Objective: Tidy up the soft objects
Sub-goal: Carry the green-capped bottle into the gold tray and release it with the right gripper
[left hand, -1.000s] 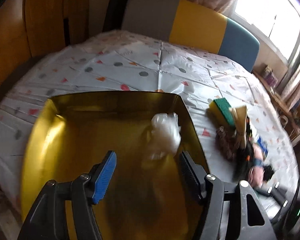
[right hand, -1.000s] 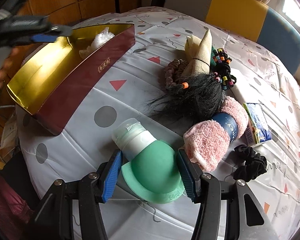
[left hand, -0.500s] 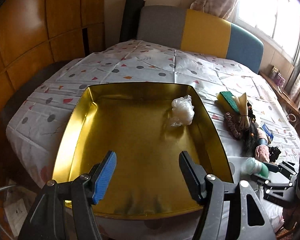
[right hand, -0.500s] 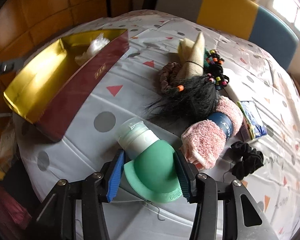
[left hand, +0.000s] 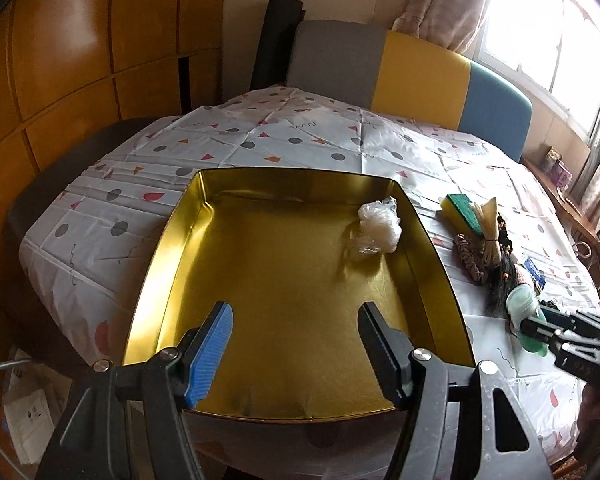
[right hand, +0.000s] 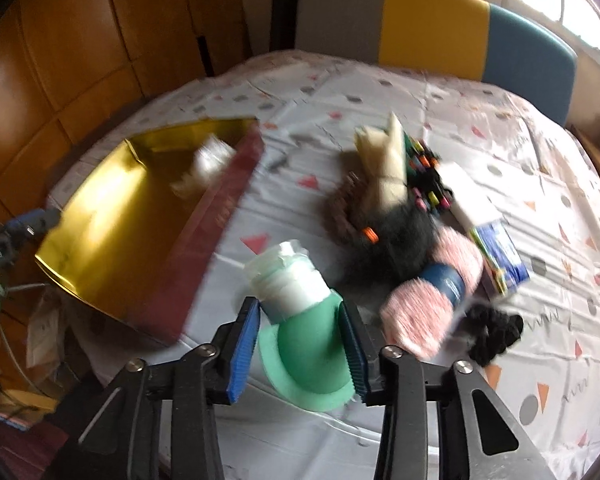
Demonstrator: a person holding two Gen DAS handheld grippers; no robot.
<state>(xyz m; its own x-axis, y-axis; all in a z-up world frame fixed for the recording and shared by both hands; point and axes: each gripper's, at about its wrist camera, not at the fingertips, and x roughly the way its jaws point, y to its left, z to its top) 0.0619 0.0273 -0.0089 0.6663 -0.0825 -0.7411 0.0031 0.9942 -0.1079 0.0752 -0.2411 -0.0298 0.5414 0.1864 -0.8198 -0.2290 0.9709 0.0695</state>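
Note:
My right gripper is shut on a soft green squeeze bottle with a pale cap and holds it lifted above the table, right of the gold tray. My left gripper is open and empty over the near edge of the gold tray. A crumpled clear plastic bag lies in the tray's far right corner. The bottle and right gripper also show in the left wrist view, right of the tray.
On the patterned tablecloth right of the tray lie a sponge, a brown scrunchie, a black wig, a pink rolled towel, a black scrunchie and a blue packet. A sofa back stands behind.
My right gripper has closed tighter on the green bottle and lifted it off the table. My left gripper has pulled back from the tray, leaving the plastic bag inside.

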